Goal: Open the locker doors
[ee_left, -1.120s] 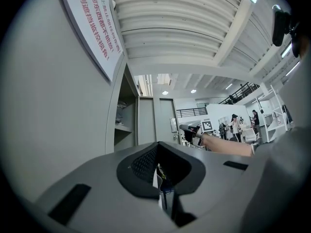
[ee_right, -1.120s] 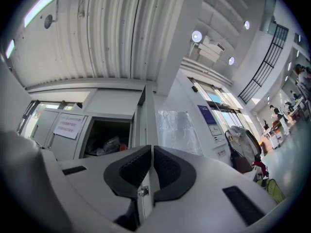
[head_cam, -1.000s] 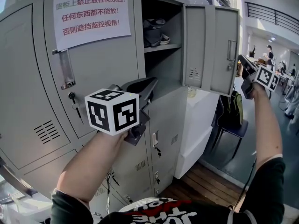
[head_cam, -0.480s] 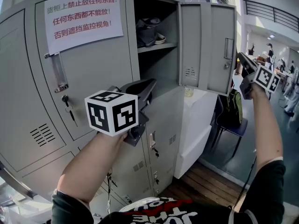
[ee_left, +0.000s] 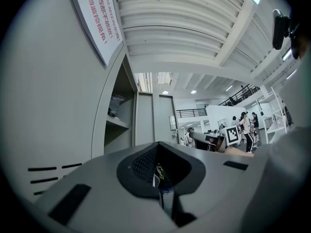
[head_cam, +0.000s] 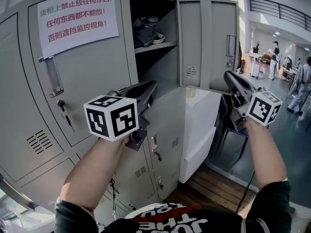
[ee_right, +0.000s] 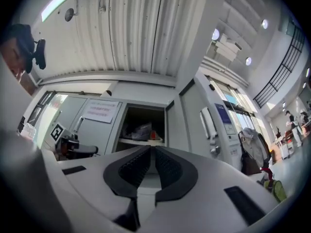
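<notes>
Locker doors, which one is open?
The upper door just right of the one with the paper notice. It is swung wide, showing a shelf inside; the other doors in view are shut.

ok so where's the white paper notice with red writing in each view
Head view: paper notice at upper left, on a closed locker door.
Left gripper view: notice at top left, seen at a steep slant.
Right gripper view: notice small, left of centre.
Shared landmark: the open compartment sits to its right in every view.
</notes>
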Demonstrator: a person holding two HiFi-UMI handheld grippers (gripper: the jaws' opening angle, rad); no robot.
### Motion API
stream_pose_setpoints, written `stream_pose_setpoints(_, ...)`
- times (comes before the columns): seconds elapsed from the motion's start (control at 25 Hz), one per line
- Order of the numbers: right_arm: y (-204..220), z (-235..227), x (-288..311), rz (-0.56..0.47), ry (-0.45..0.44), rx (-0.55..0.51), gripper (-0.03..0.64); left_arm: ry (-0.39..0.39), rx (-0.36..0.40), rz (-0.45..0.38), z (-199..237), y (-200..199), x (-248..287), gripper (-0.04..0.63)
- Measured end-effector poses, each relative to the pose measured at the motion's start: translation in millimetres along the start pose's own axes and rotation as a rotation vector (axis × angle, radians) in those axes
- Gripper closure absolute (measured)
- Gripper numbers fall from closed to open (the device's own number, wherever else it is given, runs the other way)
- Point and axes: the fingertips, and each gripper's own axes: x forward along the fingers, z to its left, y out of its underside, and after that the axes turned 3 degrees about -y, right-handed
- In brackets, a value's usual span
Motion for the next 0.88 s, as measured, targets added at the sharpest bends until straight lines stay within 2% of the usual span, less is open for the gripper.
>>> stream_pose_setpoints(0.16, 38, 27, 4, 0.051, -0.041, 0.029, 0.569, 0.010, -0.005, -0.003, -4, 9, 0, 0.591)
stream_pose_setpoints(0.36, 50, 36, -2, 0.076, -0.054, 0.035, 0.569, 0.059, -0.012, 0.010, -16, 20, 3, 0.591)
stream_pose_setpoints(0.56, 44, 36, -10, 0.075, -0.061, 0.034, 0.569, 0.025, -0.050, 0.004, -13, 23, 4, 0.591)
stream_pose_setpoints(0.88, 57, 55, -10, 0.092, -0.146, 0.046, 0.569, -0.053, -0.021, -0.002, -23, 35, -14, 0.591)
